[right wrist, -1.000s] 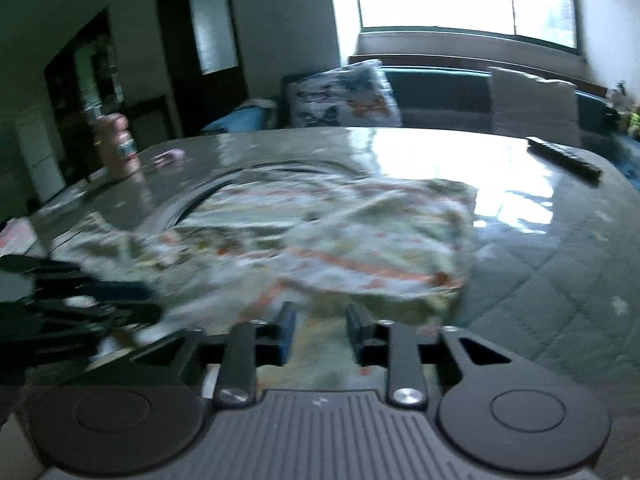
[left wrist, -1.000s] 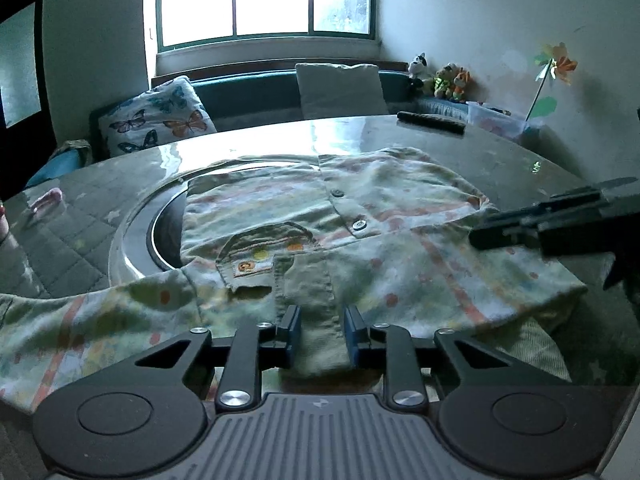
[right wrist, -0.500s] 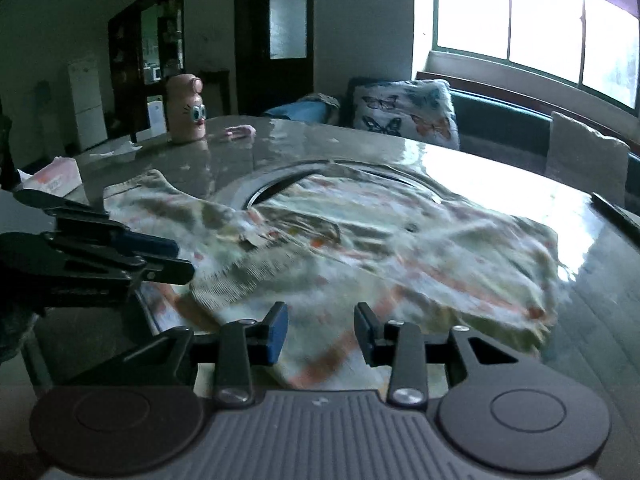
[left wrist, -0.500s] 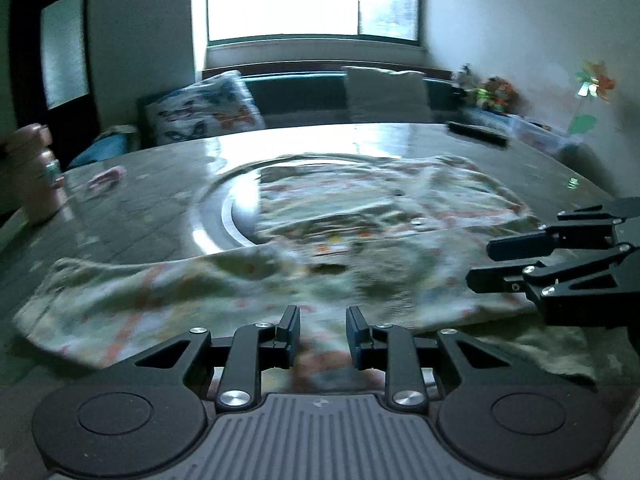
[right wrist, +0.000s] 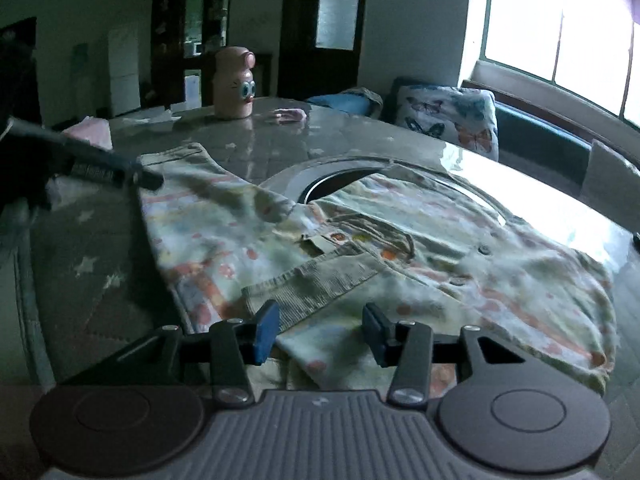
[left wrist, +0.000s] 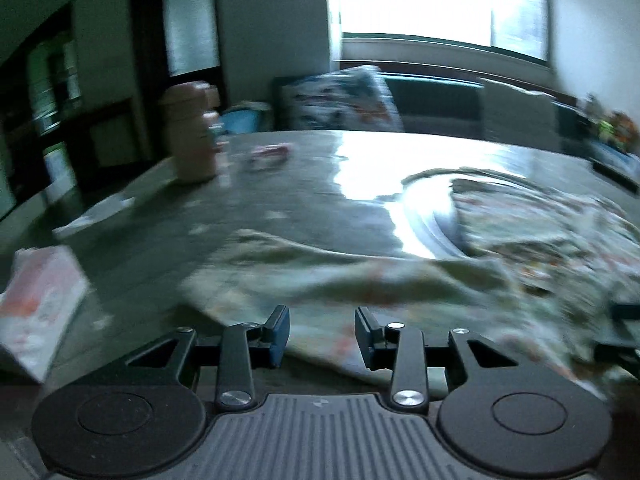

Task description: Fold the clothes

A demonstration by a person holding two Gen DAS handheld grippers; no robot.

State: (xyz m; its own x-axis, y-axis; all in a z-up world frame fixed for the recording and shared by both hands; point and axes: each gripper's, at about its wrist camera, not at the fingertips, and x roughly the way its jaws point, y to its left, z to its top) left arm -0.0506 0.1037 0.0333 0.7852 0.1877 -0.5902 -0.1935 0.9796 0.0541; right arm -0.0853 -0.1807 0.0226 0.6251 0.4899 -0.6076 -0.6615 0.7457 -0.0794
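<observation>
Jaws of the left gripper and right gripper are opening — neither grasps the shirt, which now lies flat on the table, sleeve outspread — ready for the next fold.

Pink bottle with cartoon eyes upright at far edge of table, small pink item just beside it. Butterfly cushion on teal bench under bright window. Tissue pack (blurred) near table's left edge.
</observation>
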